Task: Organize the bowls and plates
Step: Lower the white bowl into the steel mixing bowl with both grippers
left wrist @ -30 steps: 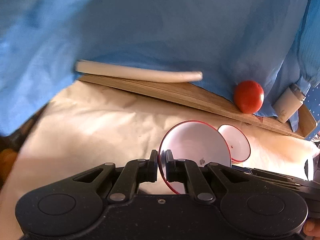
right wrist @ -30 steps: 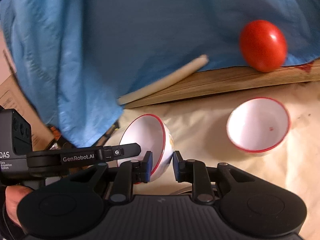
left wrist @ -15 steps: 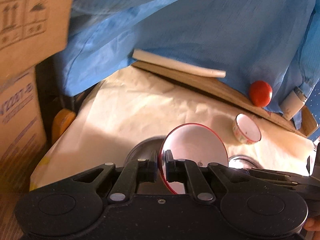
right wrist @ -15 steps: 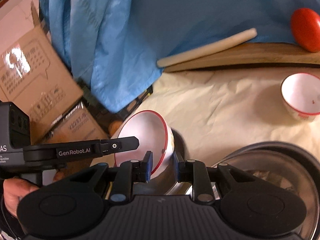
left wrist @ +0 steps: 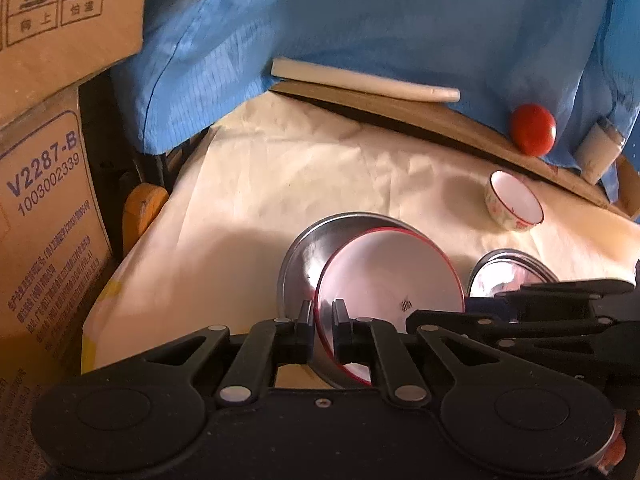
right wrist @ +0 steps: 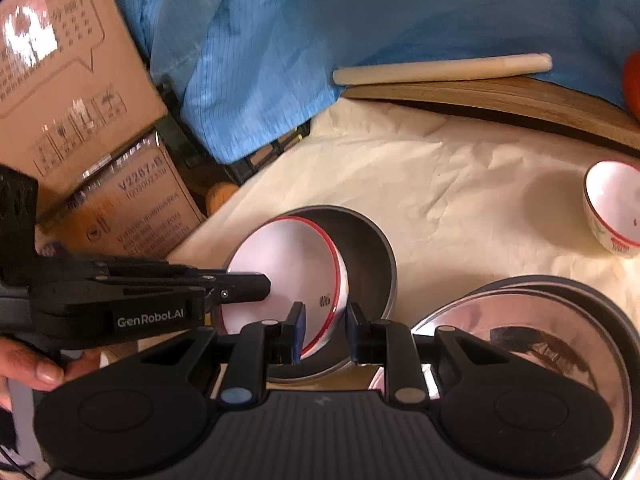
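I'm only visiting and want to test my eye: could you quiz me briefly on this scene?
1. True or false: the tomato lies inside the steel bowl.
2. Which holds the large red-rimmed bowl in its jaws, the left gripper or the right gripper? A left only, B right only, C both.
3. Fill in: the small bowl stands ___ on the table, not tipped.
Key: 1 false; 2 C; 3 upright.

Bench (left wrist: 304, 184) w/ creased cream paper cover. On it: steel bowl (left wrist: 304, 256) front-center, steel plates (right wrist: 560, 320) stacked at right, small red-rimmed bowl (left wrist: 514, 206) upright further right, wooden board (left wrist: 400, 108) along back edge w/ tomato (left wrist: 533, 129) on it.
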